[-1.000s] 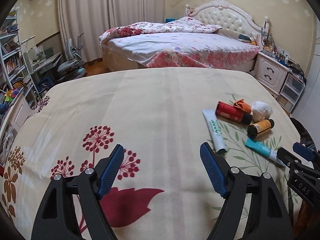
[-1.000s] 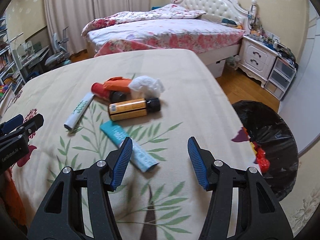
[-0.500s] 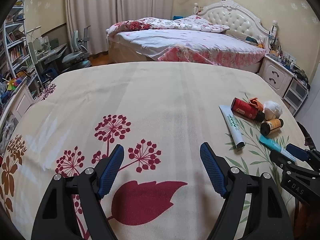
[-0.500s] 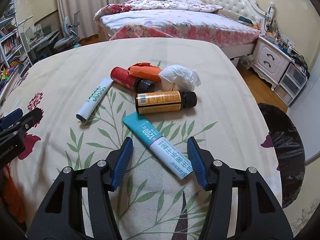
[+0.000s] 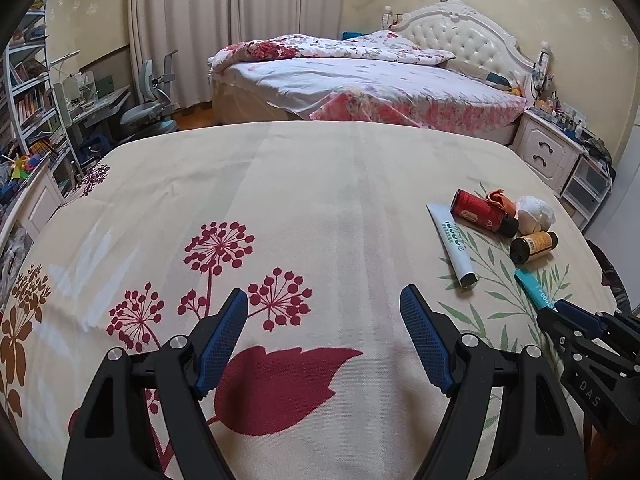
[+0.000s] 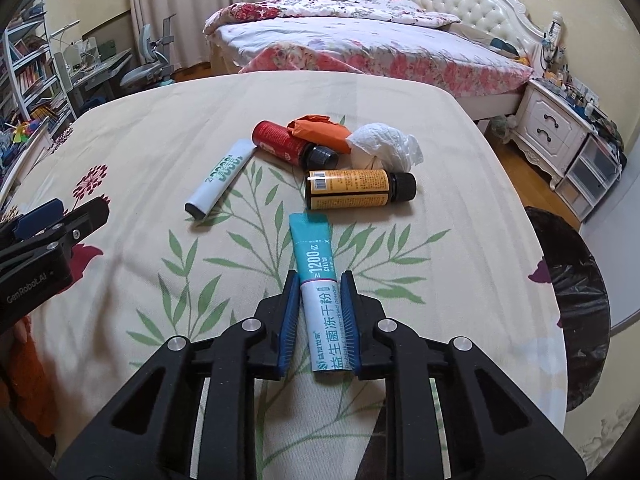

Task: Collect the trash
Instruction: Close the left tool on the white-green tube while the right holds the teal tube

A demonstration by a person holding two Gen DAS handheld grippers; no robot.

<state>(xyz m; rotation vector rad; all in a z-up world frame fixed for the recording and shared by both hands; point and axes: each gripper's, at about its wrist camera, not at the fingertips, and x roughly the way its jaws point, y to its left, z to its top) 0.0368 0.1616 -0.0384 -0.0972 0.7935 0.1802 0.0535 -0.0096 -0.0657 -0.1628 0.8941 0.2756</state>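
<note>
My right gripper (image 6: 319, 284) is shut on a teal and white packet (image 6: 318, 280) that lies on the floral tablecloth (image 6: 132, 168). Beyond it lie an orange-labelled brown bottle (image 6: 356, 189), a red bottle (image 6: 288, 146), an orange wrapper (image 6: 318, 128), a crumpled white tissue (image 6: 386, 148) and a white tube (image 6: 221, 178). My left gripper (image 5: 324, 304) is open and empty over the red flower print, well left of the trash pile (image 5: 496, 220). The right gripper shows at the right edge of the left wrist view (image 5: 560, 316).
A black trash bag (image 6: 576, 280) hangs open just past the table's right edge. Behind the table stand a bed (image 5: 360, 84), a white nightstand (image 6: 556, 128) with plastic drawers, and a desk, chair and bookshelves (image 5: 28, 96) at the left.
My right gripper moved forward over the teal packet and closed on it. My left gripper drew back a little and stayed open.
</note>
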